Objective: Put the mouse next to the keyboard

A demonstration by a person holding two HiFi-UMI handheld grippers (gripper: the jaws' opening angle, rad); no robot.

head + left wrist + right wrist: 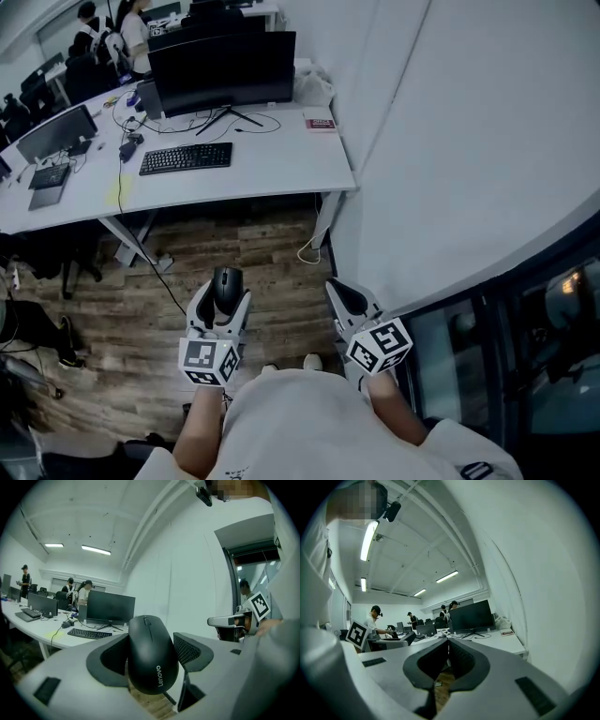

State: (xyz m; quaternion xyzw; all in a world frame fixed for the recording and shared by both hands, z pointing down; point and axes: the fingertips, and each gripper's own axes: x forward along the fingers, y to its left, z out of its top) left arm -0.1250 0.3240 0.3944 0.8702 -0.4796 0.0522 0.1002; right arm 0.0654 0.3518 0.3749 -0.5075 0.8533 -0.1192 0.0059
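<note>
Left gripper view shows my left gripper [151, 652] clamped on the black mouse [153, 663]. Both pads pinch its sides, I judge to keep it steady and roughly level for the carry. The keyboard [186, 157] lies on the white desk [281, 155], well apart from the mouse. My right gripper [447, 654] hangs alongside, jaws together on nothing.

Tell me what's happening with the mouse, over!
Left gripper shut on black plastic mouse. Right gripper shut, empty. Black keyboard on white desk ahead; nothing blocking.
</note>
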